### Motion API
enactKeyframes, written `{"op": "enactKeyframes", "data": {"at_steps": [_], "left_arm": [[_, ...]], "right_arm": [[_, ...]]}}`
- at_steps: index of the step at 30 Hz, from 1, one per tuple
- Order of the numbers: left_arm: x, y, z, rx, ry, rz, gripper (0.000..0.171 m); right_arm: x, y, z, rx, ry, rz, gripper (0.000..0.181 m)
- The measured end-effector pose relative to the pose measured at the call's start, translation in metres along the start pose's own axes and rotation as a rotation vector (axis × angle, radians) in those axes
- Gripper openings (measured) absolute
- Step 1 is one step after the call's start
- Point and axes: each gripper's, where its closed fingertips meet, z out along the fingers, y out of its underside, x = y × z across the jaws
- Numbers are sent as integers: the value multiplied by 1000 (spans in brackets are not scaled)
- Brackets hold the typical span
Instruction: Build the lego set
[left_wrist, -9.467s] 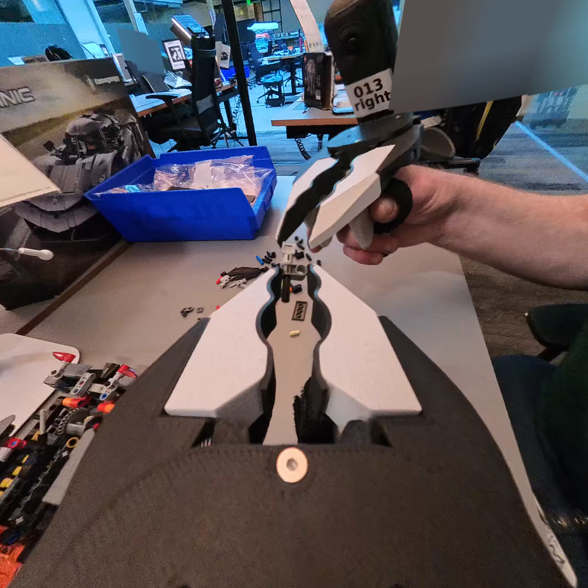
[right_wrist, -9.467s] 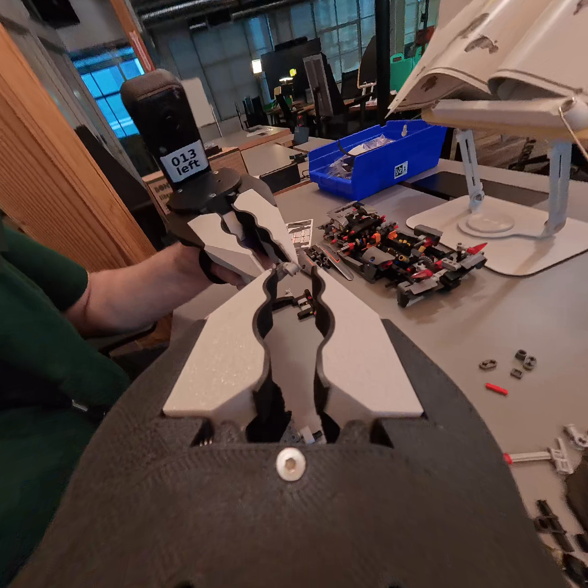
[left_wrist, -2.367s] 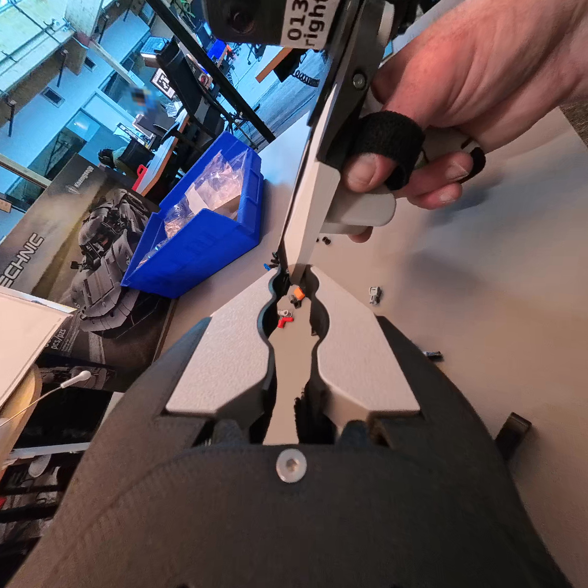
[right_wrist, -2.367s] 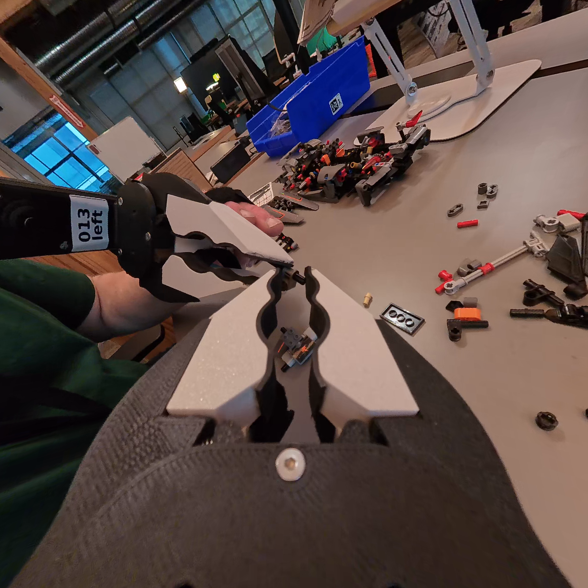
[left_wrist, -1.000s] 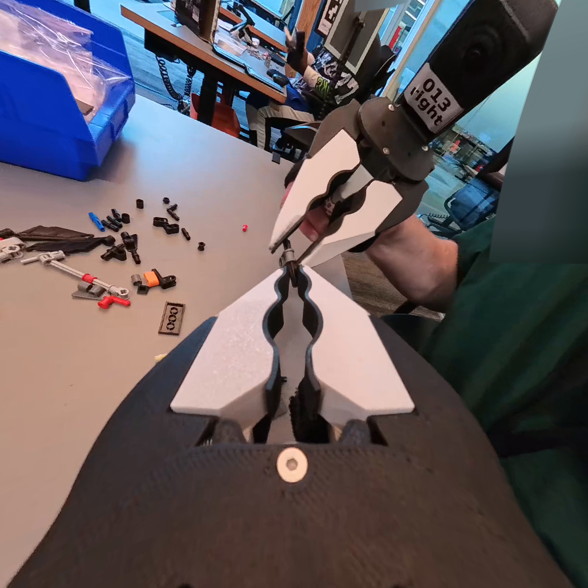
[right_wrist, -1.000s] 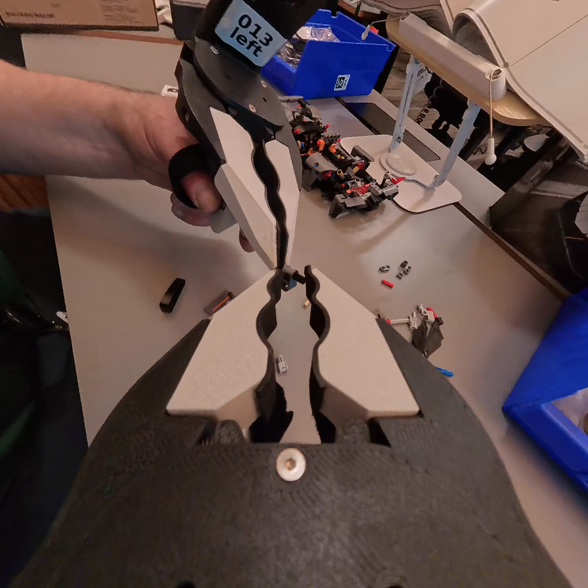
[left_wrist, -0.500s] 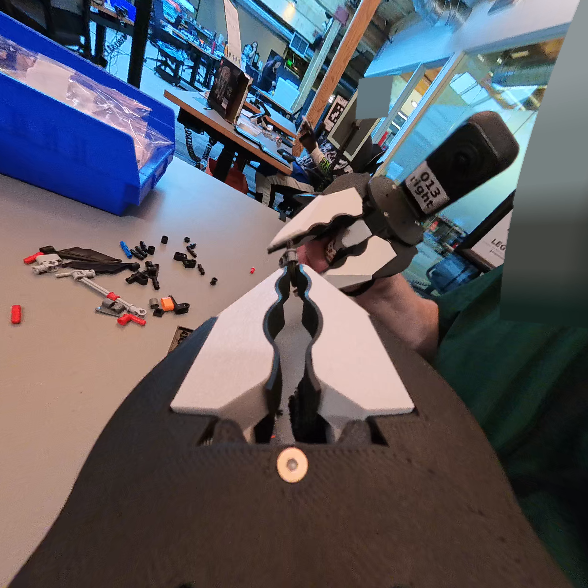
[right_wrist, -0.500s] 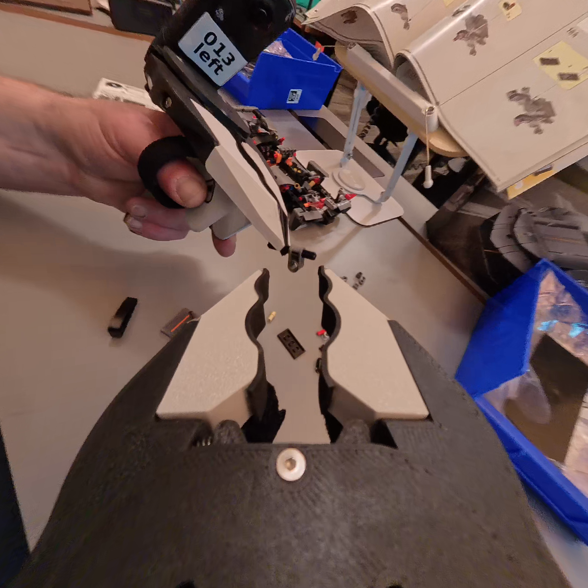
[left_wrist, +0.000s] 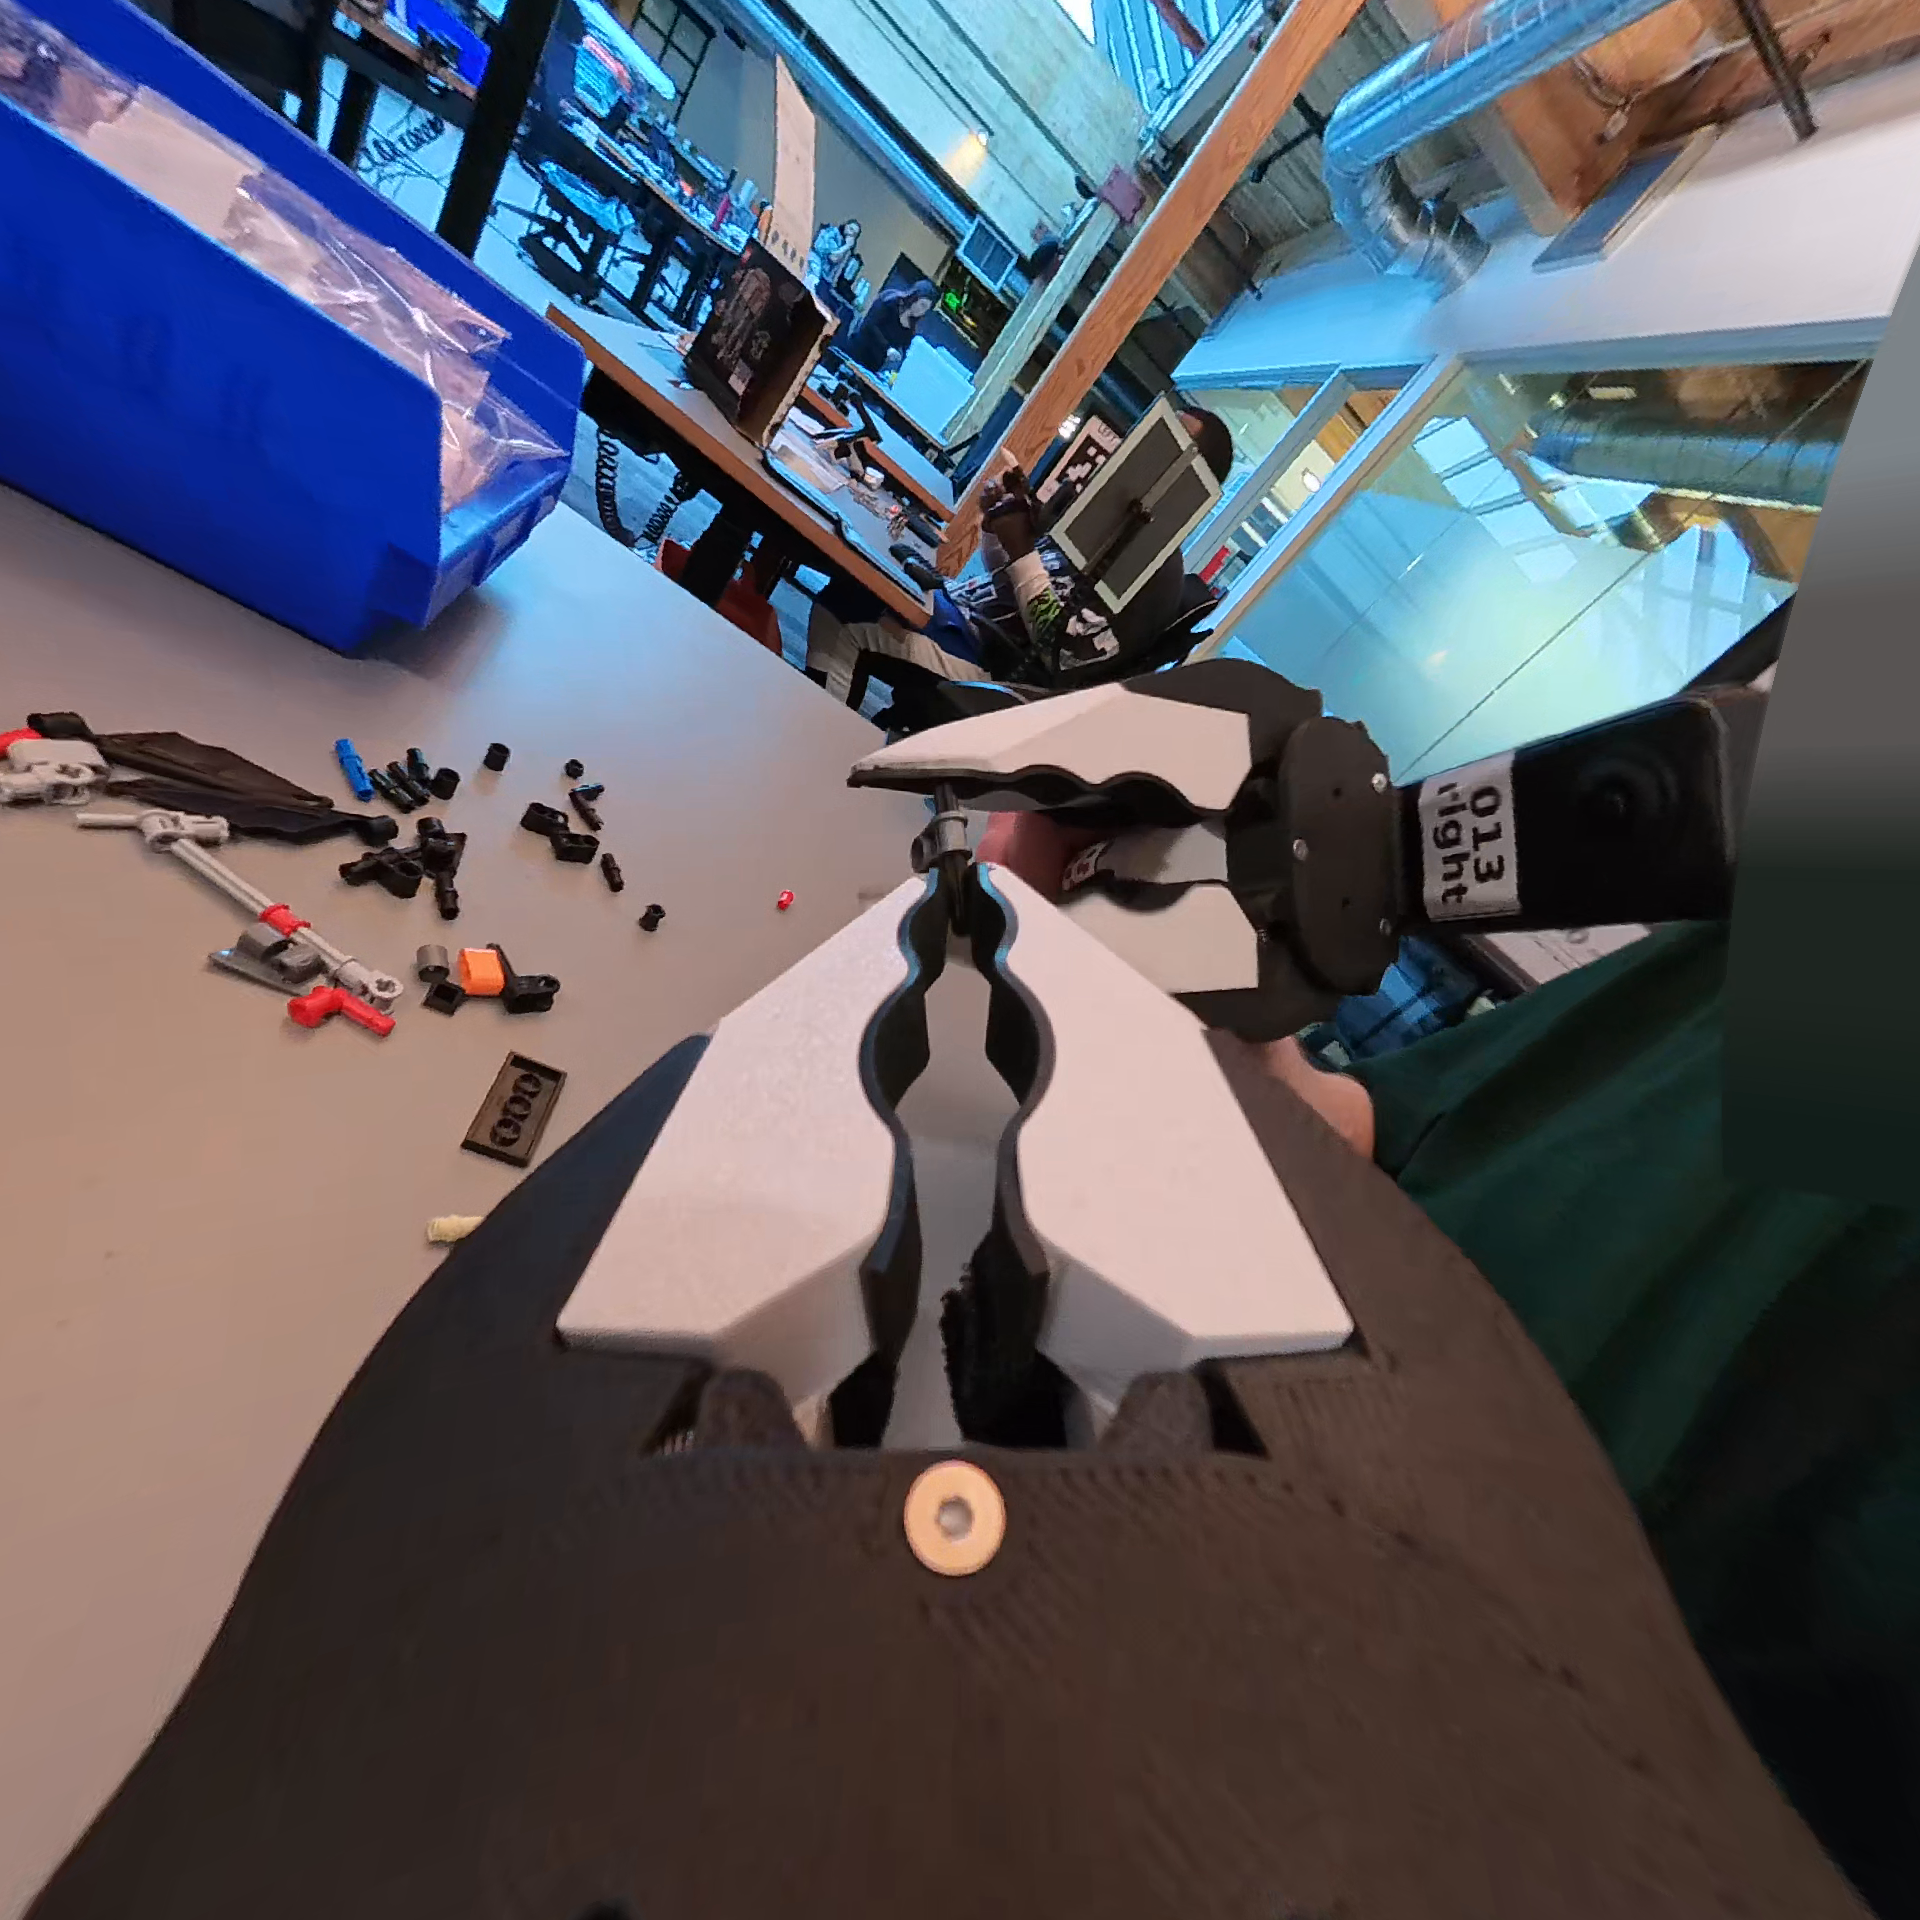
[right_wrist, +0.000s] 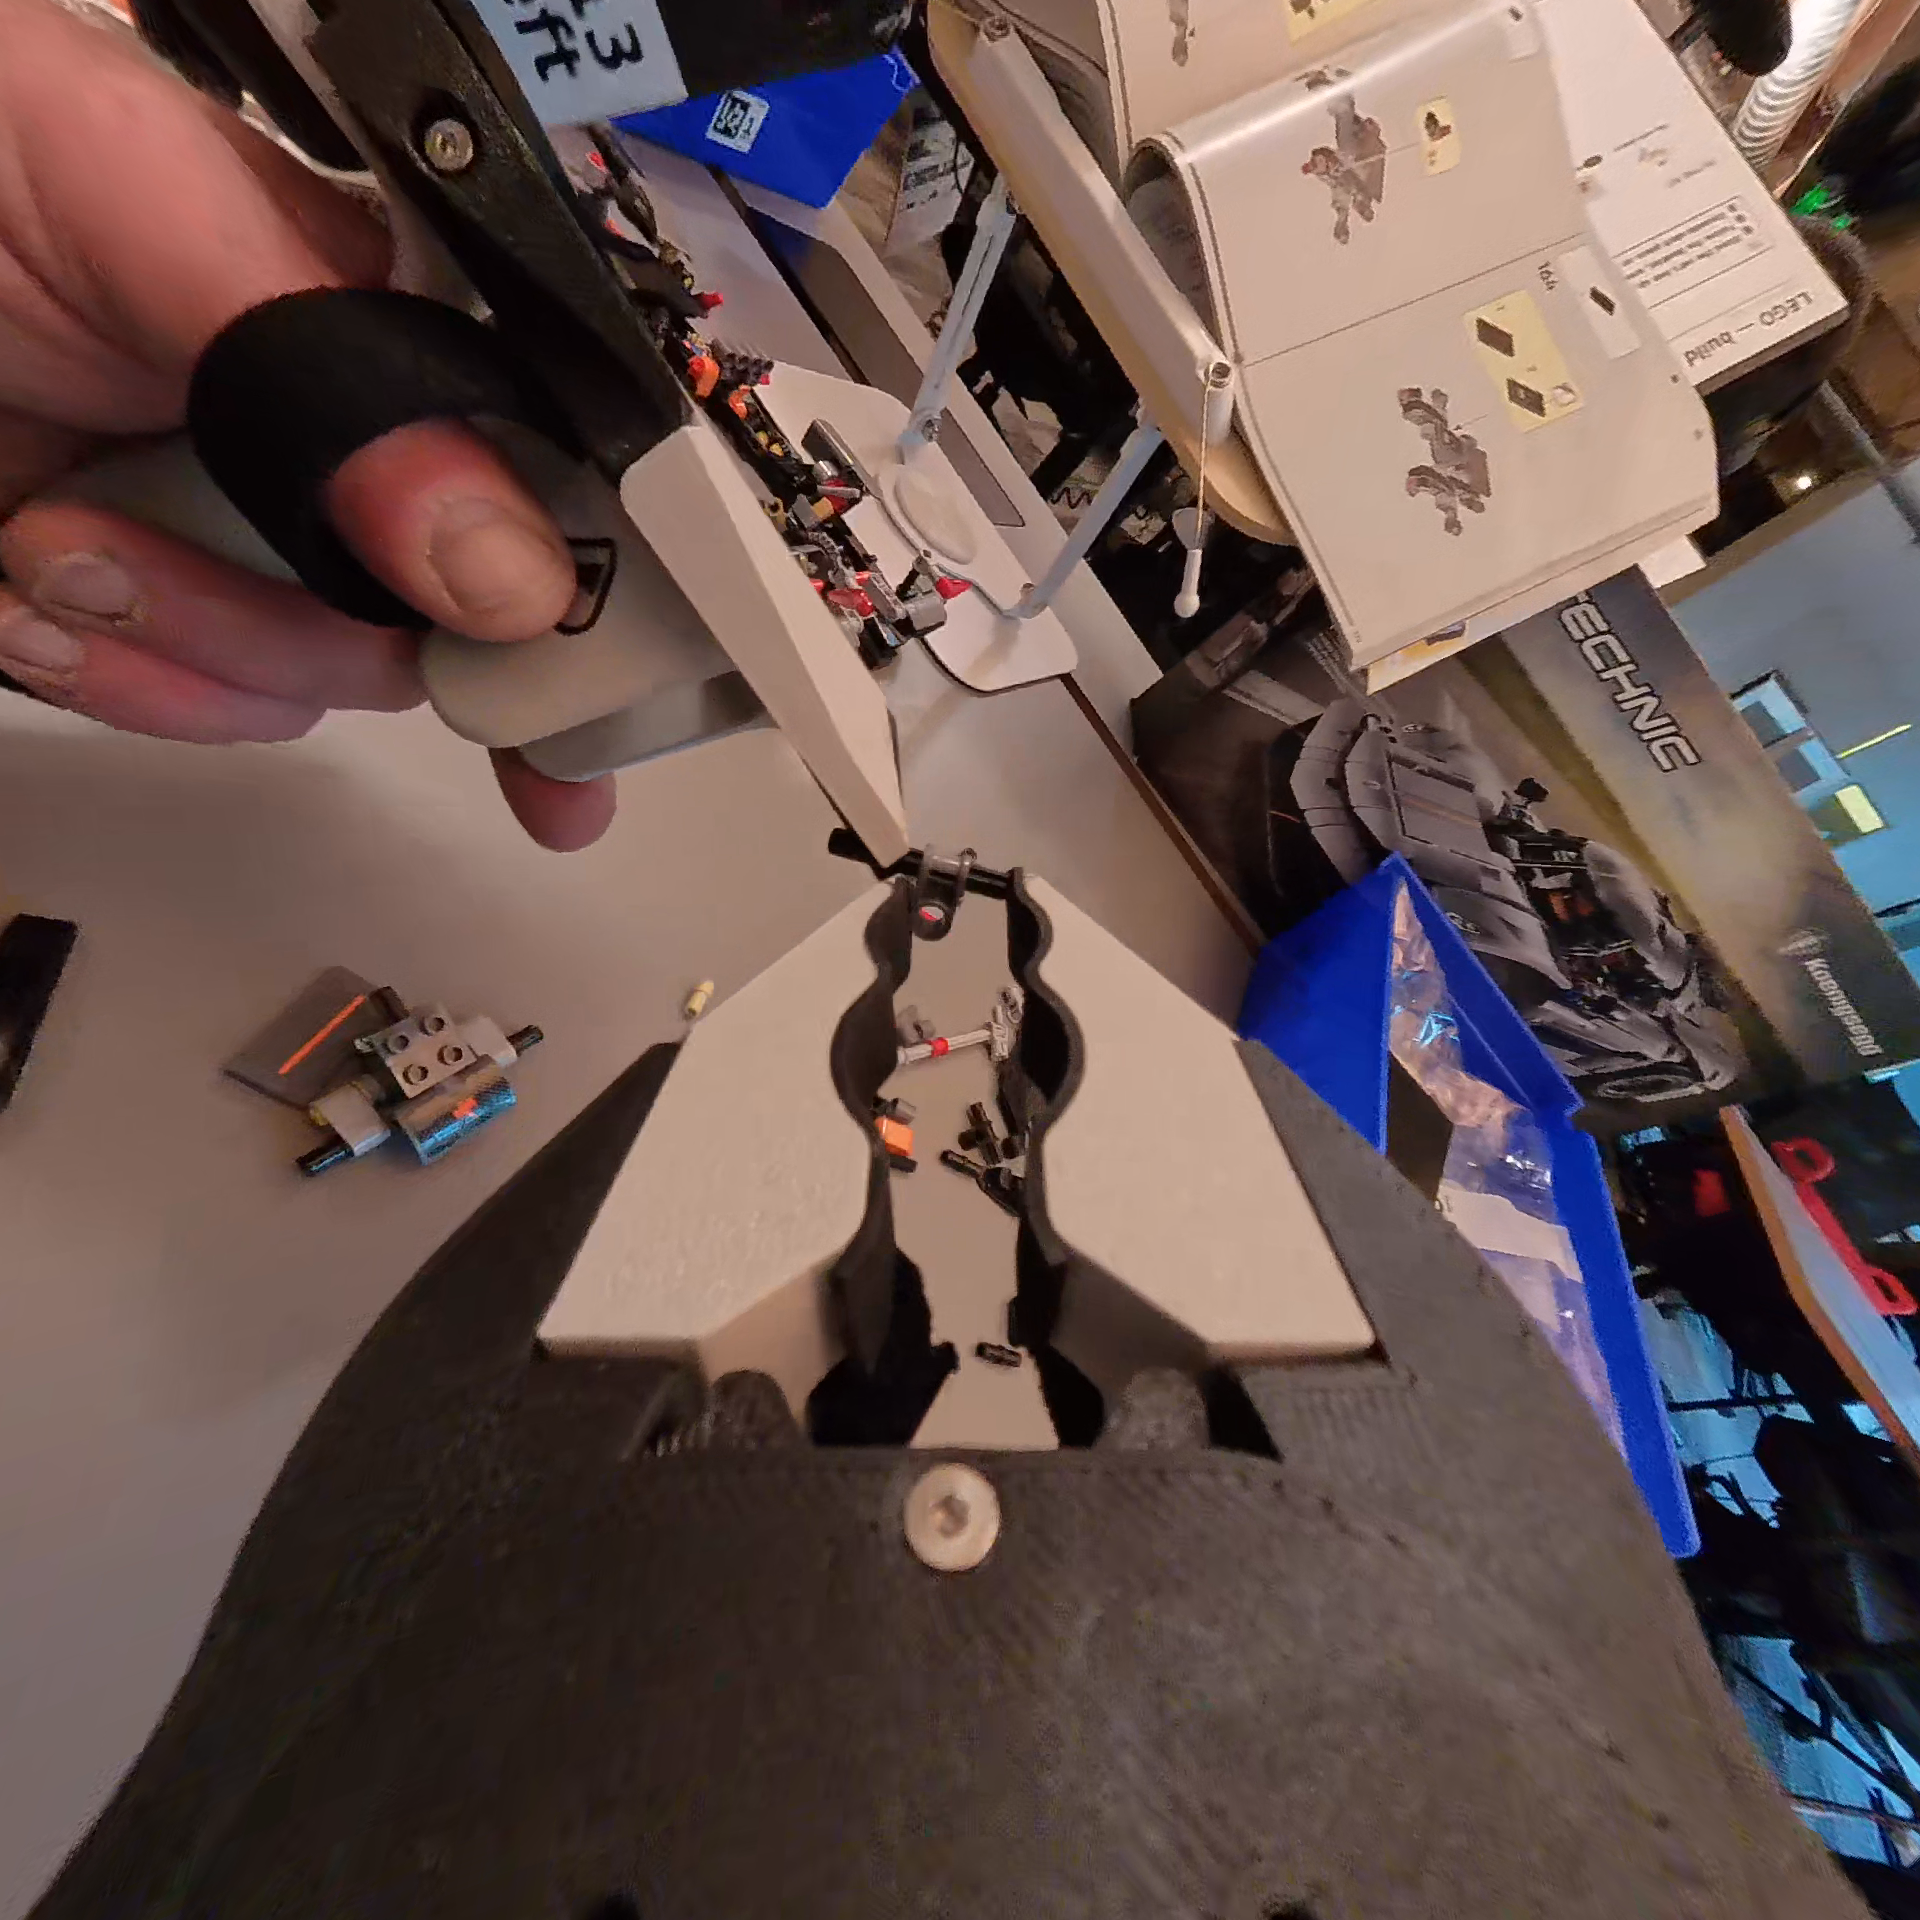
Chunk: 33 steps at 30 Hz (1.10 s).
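Half second ago right gripper (right_wrist: 951, 883) hung wide apart, clear of small grey-and-black lego piece (right_wrist: 943, 871); now it has come up to piece. Black pin spans its tips, fingers part open; firm pinch or just touching, cannot tell. Left gripper (left_wrist: 948, 888) still squeezes piece's black pin, fingers nearly together. Piece sits in air above grey table (left_wrist: 156, 1195), between both grippers. Loose lego bits (left_wrist: 416, 852) lie on table left of piece.

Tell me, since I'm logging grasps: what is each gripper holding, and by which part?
The left gripper pinches one end of a black axle carrying a small grey connector; the right gripper closes on the axle's other end.
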Motion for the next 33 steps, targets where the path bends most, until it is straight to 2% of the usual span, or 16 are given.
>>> {"op": "enactKeyframes", "data": {"at_steps": [11,12,14,19,21,23,26,28,30,33], "left_arm": [[-4,5,1,5,-10,-32,1],[-5,6,1,-1,-19,-25,2],[-7,9,1,-12,-34,-14,2],[-9,6,0,-14,-72,28,2],[-7,2,-2,7,-43,-5,2],[-6,1,-3,3,-51,12,1],[-3,2,-5,-20,-29,21,1],[-2,2,-7,-39,-18,35,1],[5,10,-8,-118,21,64,2],[11,19,-10,-227,21,187,1]], "right_arm": [[-1,3,4,-37,0,-80,11],[-1,4,4,-43,4,-86,4],[0,4,5,-50,-3,-94,4],[1,3,8,-33,-43,-41,5],[1,3,9,-22,-82,35,6],[5,-2,4,34,-104,107,17],[0,1,0,40,-196,149,19],[-8,-2,-4,85,-314,203,17],[-13,-9,-13,136,-454,289,18],[-22,-14,-23,190,-628,358,10]]}}
